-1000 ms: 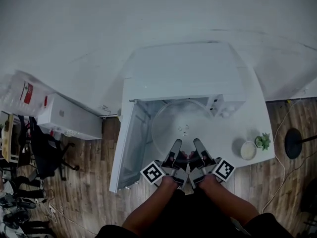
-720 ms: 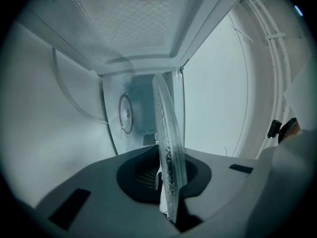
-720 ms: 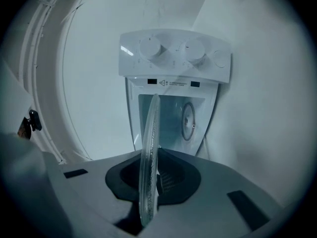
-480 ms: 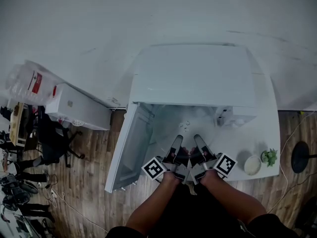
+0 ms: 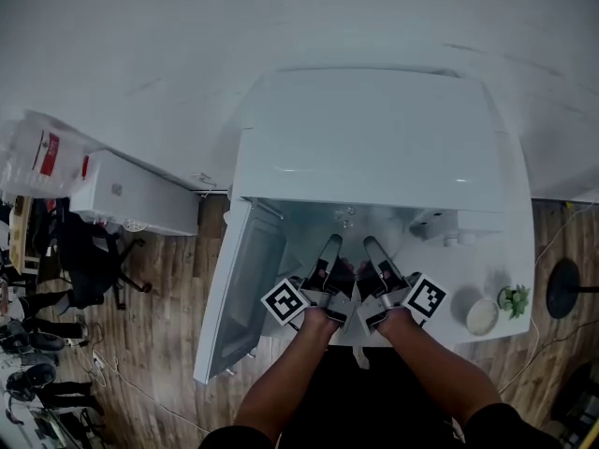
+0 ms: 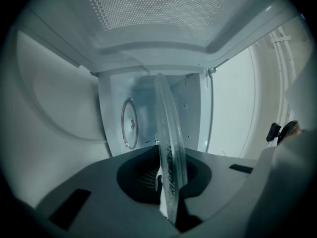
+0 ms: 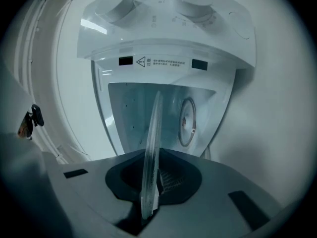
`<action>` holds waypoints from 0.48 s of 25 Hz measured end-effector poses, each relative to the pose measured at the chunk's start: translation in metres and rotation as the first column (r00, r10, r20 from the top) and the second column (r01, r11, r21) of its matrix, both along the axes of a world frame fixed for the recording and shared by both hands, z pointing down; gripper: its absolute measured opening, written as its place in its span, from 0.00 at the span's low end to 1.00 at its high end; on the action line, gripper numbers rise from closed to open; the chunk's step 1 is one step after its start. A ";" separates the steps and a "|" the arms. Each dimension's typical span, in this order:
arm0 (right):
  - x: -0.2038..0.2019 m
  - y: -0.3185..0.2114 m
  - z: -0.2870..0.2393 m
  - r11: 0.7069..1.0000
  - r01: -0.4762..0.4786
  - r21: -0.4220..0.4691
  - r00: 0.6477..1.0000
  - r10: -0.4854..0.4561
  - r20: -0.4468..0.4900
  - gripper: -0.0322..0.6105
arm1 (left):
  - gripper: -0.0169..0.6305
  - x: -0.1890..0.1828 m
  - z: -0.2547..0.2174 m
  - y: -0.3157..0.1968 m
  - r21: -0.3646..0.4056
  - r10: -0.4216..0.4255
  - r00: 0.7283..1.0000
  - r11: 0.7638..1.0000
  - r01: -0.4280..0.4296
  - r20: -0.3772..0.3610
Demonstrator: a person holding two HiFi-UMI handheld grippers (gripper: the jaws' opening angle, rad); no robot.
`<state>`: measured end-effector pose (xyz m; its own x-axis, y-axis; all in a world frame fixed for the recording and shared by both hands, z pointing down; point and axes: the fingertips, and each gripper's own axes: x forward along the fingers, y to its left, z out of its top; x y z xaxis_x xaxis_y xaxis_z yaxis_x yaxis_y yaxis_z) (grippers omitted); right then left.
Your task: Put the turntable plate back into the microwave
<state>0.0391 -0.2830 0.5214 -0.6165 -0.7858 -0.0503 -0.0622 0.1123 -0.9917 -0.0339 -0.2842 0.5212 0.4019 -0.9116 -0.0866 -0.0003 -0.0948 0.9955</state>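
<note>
A white microwave (image 5: 374,138) stands on a white table, its door (image 5: 239,288) swung open to the left. Both grippers reach into the cavity mouth side by side, the left gripper (image 5: 329,251) beside the right gripper (image 5: 372,251). Each is shut on the near rim of the clear glass turntable plate (image 5: 348,221), most of it hidden under the microwave's top. In the left gripper view the plate (image 6: 168,148) shows edge-on between the jaws of the left gripper (image 6: 166,182). The right gripper view shows the plate (image 7: 152,148) clamped the same way in the right gripper (image 7: 151,182). A round ring (image 6: 130,123) lies on the cavity floor beyond.
A small white bowl (image 5: 482,314) and a little potted plant (image 5: 514,297) sit on the table (image 5: 505,251) right of the microwave. Control knobs (image 7: 193,4) sit on the panel right of the cavity. A white box (image 5: 131,204) and an office chair (image 5: 84,260) are at the left.
The plate, earlier in full view in front of the open cavity, has gone forward into the microwave with both grippers still shut on its rim.
</note>
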 end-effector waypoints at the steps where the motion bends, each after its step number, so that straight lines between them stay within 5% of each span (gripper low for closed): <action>1: -0.001 -0.002 0.000 1.000 0.007 0.006 1.000 -0.007 -0.006 0.12 | 0.09 -0.001 0.001 -0.005 0.000 -0.002 1.000 1.000 0.002 -0.005; 8: -0.002 -0.009 0.007 1.000 0.016 0.006 1.000 -0.016 -0.024 0.12 | 0.09 -0.003 0.008 -0.032 0.006 0.002 1.000 1.000 -0.002 -0.018; 12: -0.001 -0.018 0.016 0.999 0.007 -0.038 0.998 -0.005 0.056 0.12 | 0.09 -0.002 0.012 -0.041 0.004 0.003 1.000 1.000 -0.003 -0.006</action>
<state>0.0383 -0.3006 0.5371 -0.6181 -0.7842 -0.0548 -0.0065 0.0748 -0.9972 -0.0355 -0.3252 0.5334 0.4041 -0.9100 -0.0928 0.0061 -0.0988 0.9951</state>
